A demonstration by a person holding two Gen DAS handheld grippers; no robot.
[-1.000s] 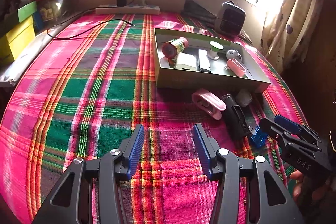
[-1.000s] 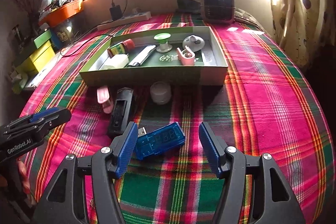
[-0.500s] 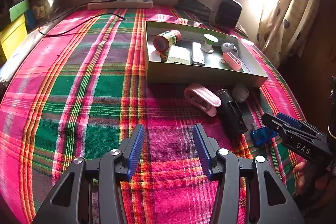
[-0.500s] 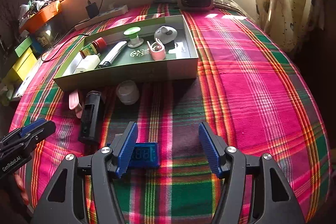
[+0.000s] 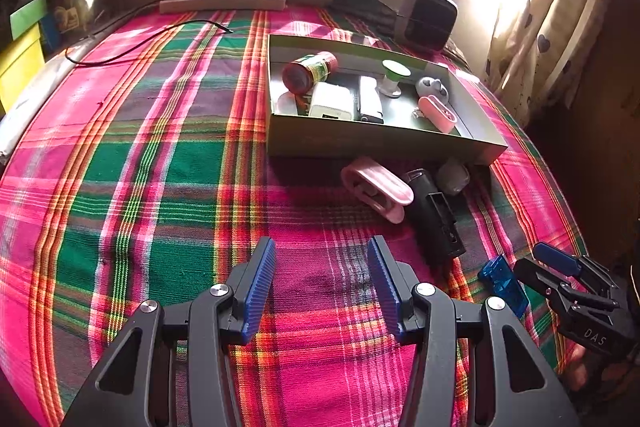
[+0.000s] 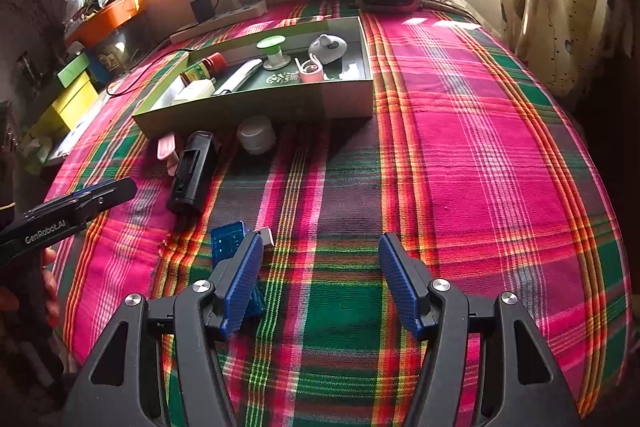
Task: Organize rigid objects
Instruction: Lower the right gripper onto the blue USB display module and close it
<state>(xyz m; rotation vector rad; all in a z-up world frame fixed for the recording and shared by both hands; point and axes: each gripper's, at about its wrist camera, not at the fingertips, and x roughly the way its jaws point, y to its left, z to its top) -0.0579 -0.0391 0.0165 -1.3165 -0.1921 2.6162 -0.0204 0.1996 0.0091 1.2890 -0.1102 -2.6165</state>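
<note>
My left claw (image 5: 320,287) is spread fairly wide with nothing between the pads, just hanging over bare plaid cloth (image 5: 160,147). My right claw (image 6: 320,283) is spread wide too, also holding nothing; the blue USB gadget (image 6: 230,241) lies on the cloth under its left finger (image 6: 240,283), partly hidden, and I can't tell if they touch.

Going left to right on the loose stuff in front of the box (image 5: 380,143): one pink clip (image 5: 376,187), one black case (image 5: 436,215), one small white pot (image 5: 452,177), all close together by the box's front wall, then the one blue gadget nearer me.

In the box I count a red-lidded jar (image 5: 310,71), a white block (image 5: 330,101), a dark flat thing (image 5: 370,99), a green-topped spool (image 5: 394,77), a grey pod (image 5: 430,87) and another pink clip (image 5: 438,109). So two pink clips total.

Writing: "GenRobot.AI" on the left claw's side in the right view, "DAS" on the right one in the left view. The jar's label is too small to read.
</note>
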